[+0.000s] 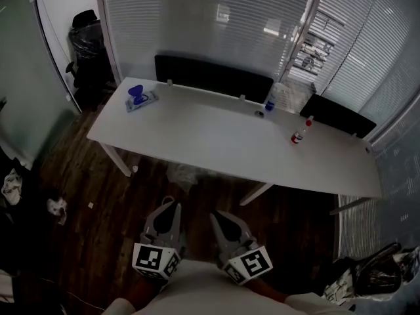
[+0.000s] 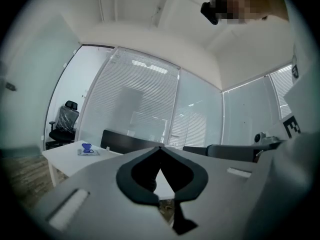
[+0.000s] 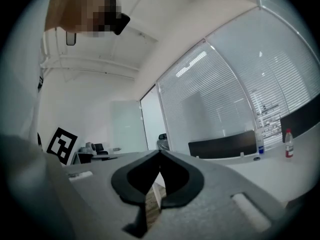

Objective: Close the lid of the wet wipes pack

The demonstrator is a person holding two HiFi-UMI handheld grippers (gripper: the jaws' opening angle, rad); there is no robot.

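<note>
- White table (image 1: 216, 143) = ref for everything below.
- Wet wipes pack (image 1: 140, 100) lies flat on the table's far-left corner, close to the back edge. Also seen in the left gripper view (image 2: 87, 150), small and far off.
- Blue lid (image 1: 136, 94) stands up off the pack, i.e. open.
- L gripper (image 1: 174, 209) is off the table, on the near side over the dark wood floor (image 1: 98, 235), held close to the person's body. In its own view (image 2: 160, 149) the jaw tips meet w/ nothing between them, so it's closed and empty.
- R gripper (image 1: 216, 216) is just beside the L one, same near side of the table, well apart from the pack. Own view (image 3: 160, 153) shows the tips pressed together, nothing held.
- Marker cubes (image 1: 156, 260) sit at the rear of each gripper, nearest the person.
- Red-capped bottle (image 1: 298, 135) is upright on the table's right half. It shows in the right gripper view too (image 3: 287, 144).
- Blue-label bottle (image 1: 270, 102) stands at the table's back edge, about mid-length.
- Black panel (image 1: 213, 77) runs along the table's far side.
- Black office chair (image 1: 88, 44), wrapped in plastic, is past the table's far-left corner.
</note>
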